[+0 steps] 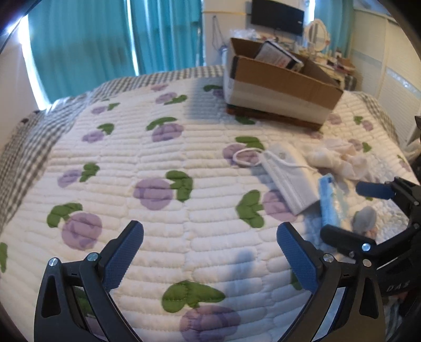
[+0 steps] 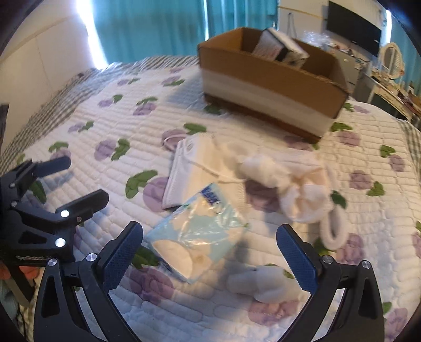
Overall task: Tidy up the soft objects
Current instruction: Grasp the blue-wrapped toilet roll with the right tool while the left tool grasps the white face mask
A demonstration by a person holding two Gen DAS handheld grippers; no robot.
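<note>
Between right hand-held gripper (image 2: 209, 256) fingers spread wide, blue packet (image 2: 200, 234), on quilt (image 2: 105, 126)

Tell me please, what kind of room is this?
Most likely a bedroom in a home. A bed with a quilted flower-print cover fills the view, teal curtains hang behind it, and a dressing table with an oval mirror stands beside a wall-mounted screen.
</note>
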